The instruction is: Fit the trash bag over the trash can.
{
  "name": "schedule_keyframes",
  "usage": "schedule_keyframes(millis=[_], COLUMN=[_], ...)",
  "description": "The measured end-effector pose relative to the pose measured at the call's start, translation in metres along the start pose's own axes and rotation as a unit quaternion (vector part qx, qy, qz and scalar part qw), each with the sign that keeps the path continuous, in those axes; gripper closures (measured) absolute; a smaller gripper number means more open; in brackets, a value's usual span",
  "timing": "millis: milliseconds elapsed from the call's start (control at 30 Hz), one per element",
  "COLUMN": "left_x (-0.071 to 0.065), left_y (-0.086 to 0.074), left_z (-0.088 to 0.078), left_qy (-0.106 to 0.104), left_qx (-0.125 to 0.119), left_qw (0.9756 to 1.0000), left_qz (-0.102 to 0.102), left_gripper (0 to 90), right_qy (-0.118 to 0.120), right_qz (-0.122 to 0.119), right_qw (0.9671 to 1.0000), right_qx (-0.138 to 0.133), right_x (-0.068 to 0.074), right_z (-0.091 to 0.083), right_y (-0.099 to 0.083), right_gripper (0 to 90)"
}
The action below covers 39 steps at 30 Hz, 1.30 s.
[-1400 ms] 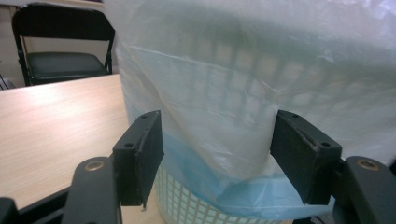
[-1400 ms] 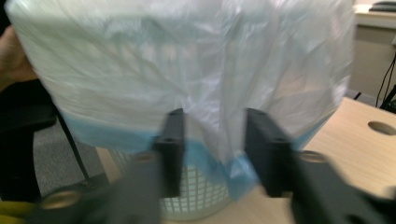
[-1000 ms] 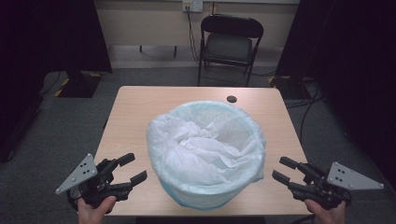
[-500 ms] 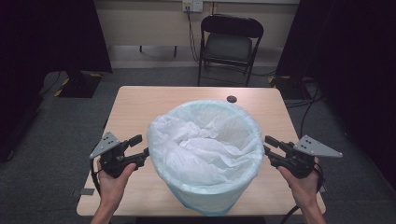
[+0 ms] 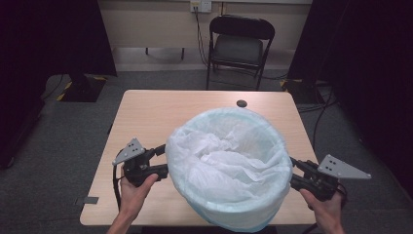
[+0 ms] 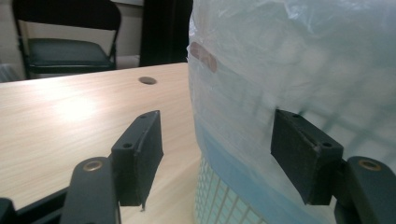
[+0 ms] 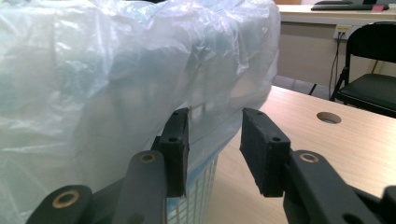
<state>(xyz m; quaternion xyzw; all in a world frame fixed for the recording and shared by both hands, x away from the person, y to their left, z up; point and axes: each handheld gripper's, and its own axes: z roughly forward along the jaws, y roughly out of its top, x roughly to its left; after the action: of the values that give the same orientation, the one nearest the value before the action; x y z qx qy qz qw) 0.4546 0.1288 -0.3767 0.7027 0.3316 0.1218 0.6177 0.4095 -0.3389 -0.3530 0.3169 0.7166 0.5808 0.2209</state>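
At table centre: bin (image 5: 229, 170) with bag (image 5: 229, 156). Left gripper (image 5: 158, 158) moves in to 9 o'clock, right gripper (image 5: 293, 173) to 3 o'clock; both jaws closing yet spread, film between, unpinched. Bag grab looks next.

The high view looks forward and down over the whole surface (image 5: 146, 112). Each gripper view sits low, peering along its own jaws, very near the lined bin (image 6: 289, 70); all views share the bin and the folding chair (image 5: 241, 46).
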Motion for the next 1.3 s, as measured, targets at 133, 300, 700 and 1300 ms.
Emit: schedule_keyframes(millis=[133, 300, 700, 1300], left_x=[-0.005, 0.004, 0.044, 0.079], left_y=[0.000, -0.004, -0.052, -0.106], left_z=[0.003, -0.006, -0.031, -0.019], left_qy=[0.001, 0.025, 0.100, 0.170], left_qx=[0.007, 0.002, 0.080, 0.203], left_qw=[0.9999, 0.9997, 0.9917, 0.9643], left_qz=[0.009, 0.000, -0.015, -0.010], left_gripper=[30.9, 27.1, 26.6, 16.3], right_qy=[-0.006, -0.037, -0.067, 0.029], right_qz=[-0.002, 0.006, -0.001, -0.054], right_qw=[0.9999, 0.9993, 0.9969, 0.9956], right_qx=[0.008, 0.007, -0.041, -0.071], right_x=[-0.002, -0.015, -0.019, 0.034], right_z=[-0.013, -0.023, -0.044, -0.016], right_y=[-0.002, 0.002, 0.028, 0.078], right_gripper=[57.3, 50.9, 44.7, 44.2])
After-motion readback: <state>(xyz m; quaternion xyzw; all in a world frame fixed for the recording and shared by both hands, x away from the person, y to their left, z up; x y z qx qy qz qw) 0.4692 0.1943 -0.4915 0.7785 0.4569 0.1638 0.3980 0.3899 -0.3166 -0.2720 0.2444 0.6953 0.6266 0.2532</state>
